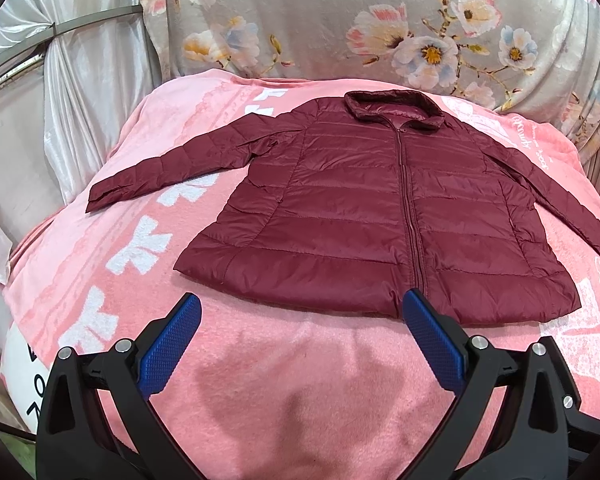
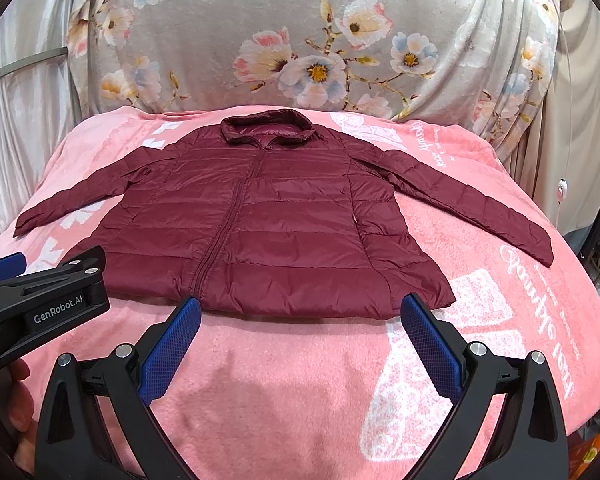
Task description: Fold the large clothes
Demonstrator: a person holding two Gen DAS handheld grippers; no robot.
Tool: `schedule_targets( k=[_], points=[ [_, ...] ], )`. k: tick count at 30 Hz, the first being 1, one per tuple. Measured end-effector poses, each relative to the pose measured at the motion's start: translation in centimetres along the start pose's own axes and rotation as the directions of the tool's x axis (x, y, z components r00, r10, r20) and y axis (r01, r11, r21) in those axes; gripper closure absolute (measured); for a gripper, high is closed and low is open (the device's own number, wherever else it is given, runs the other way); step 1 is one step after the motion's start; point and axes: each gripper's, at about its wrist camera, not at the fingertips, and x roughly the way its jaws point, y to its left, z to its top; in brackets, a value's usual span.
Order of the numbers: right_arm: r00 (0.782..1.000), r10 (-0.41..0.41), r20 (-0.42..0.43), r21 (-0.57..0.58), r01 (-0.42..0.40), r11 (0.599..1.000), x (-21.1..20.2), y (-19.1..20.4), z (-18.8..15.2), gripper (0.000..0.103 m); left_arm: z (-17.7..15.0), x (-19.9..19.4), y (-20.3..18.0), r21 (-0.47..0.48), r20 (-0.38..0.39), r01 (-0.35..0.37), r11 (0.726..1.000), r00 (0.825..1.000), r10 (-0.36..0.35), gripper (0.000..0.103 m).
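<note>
You had one maroon quilted puffer jacket [image 1: 364, 208] lying flat, zipped, on the fuzzy pink blanket [image 1: 284, 380], collar away from you and both sleeves spread outward. Your left tool [image 1: 300, 312] and right tool [image 2: 300, 312] hovered just short of the jacket's hem, each with its two ribbed blue pads [image 2: 172, 344] spread wide, pinching nothing. Floral fabric [image 2: 300, 32] hung behind the jacket.

Glossy quilted jacket [image 1: 372, 208] (fleecy matt blanket [image 1: 260, 380] beneath)
</note>
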Motion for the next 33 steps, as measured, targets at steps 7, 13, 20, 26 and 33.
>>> schedule_targets(
  k=[7, 13, 20, 26, 33],
  points=[
    [1.0, 0.002, 0.006, -0.004, -0.002, 1.0, -0.27, 0.03, 0.17, 0.005, 0.2, -0.24, 0.3, -0.003, 0.003, 0.0, 1.0, 1.0, 0.0, 0.005],
    [1.0, 0.005, 0.008, -0.004, -0.005, 1.0, -0.36, 0.02, 0.08, 0.005, 0.22, -0.29, 0.39, -0.003, 0.004, 0.001, 1.0, 1.0, -0.001, 0.005],
    [1.0, 0.006, 0.009, -0.003, -0.006, 1.0, -0.39, 0.07, 0.16, 0.005, 0.23, -0.39, 0.4, -0.004, 0.005, -0.001, 1.0, 1.0, 0.001, 0.005],
    [1.0, 0.005, 0.008, -0.003, -0.005, 1.0, -0.39, 0.04, 0.19, 0.005, 0.18, -0.43, 0.42, -0.003, 0.005, -0.001, 1.0, 1.0, 0.001, 0.005],
    [1.0, 0.011, 0.003, -0.002, -0.011, 1.0, -0.27, 0.21, 0.13, 0.005, -0.01, -0.38, 0.47, -0.003, 0.005, -0.003, 1.0, 1.0, 0.003, 0.005]
  ],
)
